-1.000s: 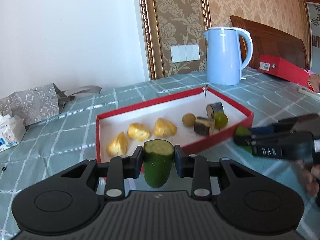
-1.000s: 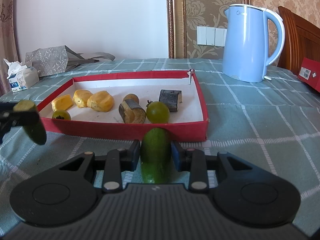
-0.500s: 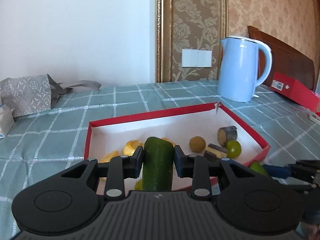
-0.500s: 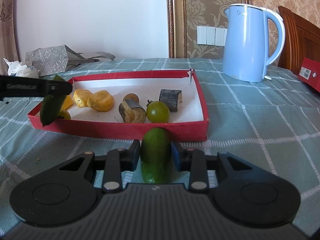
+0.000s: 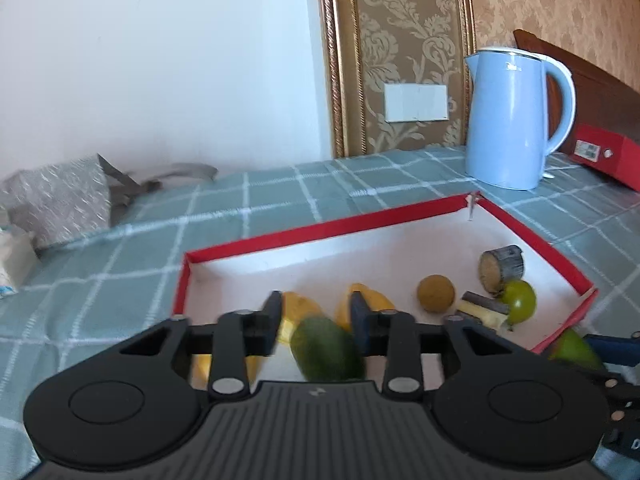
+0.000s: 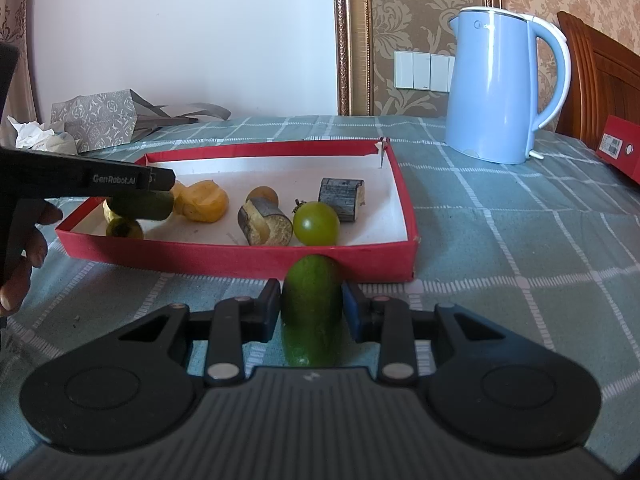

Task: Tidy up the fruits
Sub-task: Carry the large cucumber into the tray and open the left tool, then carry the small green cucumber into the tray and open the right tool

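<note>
Currently two green cucumber pieces in play. Left gripper (image 5: 316,320) sits over the near left corner of the red tray (image 6: 240,258); its jaws look parted, with the left cucumber piece (image 5: 326,350) lying loose and tilted between them, blurred, so whether it touches a pad cannot be told. In the right wrist view that piece (image 6: 140,206) hangs just above the tray floor, beside the yellow fruit chunks (image 6: 202,202).

Right gripper (image 6: 310,310) is clamped on the right cucumber piece (image 6: 312,308), held upright just outside the tray's near wall.

Handling, by judgement: light, firm, waxy skin, wet cut ends; likely to slip or roll. Best taken across the mid-body, skin against pads, with modest squeeze.

Also in the tray: green tomato (image 6: 316,224), sugarcane chunks (image 6: 264,226), small brown round fruit (image 5: 436,294).

Surface: checked teal tablecloth (image 6: 500,248), soft, slightly rumpled. Beyond the tray, blue kettle (image 6: 508,88); grey patterned bag (image 6: 100,124) at far left.
</note>
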`<state>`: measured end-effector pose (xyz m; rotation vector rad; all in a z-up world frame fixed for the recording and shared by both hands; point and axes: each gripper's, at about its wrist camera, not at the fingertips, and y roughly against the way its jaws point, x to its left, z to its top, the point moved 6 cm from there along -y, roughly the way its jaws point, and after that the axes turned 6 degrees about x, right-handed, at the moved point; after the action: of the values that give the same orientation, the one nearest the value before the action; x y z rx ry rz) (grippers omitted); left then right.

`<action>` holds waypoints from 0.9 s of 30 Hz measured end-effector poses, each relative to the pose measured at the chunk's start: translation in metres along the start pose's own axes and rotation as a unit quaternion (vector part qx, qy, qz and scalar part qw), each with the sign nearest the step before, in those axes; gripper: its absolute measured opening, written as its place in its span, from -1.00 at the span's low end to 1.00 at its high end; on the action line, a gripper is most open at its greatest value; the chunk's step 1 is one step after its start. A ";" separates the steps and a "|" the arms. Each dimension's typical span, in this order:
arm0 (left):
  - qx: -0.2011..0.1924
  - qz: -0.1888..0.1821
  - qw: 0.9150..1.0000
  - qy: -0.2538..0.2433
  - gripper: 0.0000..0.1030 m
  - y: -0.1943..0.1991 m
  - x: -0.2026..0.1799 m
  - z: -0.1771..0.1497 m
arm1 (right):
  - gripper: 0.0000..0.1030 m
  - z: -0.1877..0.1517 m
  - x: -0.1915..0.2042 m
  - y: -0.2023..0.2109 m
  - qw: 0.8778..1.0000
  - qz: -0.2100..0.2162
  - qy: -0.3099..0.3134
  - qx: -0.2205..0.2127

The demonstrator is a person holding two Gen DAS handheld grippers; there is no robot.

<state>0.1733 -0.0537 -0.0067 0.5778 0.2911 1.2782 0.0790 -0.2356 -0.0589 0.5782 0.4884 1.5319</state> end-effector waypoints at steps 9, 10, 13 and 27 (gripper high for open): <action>-0.040 0.036 0.997 0.048 0.19 0.029 0.024 -0.004 | -0.38 0.000 0.000 0.000 1.000 0.000 0.000 0.000; -0.044 0.034 0.997 0.055 0.19 0.034 0.026 -0.007 | -0.38 0.000 -0.001 0.000 1.000 0.000 0.000 0.000; -0.053 0.021 0.996 0.062 0.20 0.052 0.026 -0.019 | -0.38 0.000 -0.001 -0.001 1.000 0.000 0.000 0.000; -0.030 -0.036 0.999 0.024 0.33 0.076 -0.007 -0.062 | -0.39 0.001 -0.002 0.003 1.000 -0.019 -0.003 -0.008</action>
<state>0.0783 -0.0319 -0.0161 0.4816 0.3104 1.2292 0.0770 -0.2378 -0.0567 0.5569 0.4796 1.4973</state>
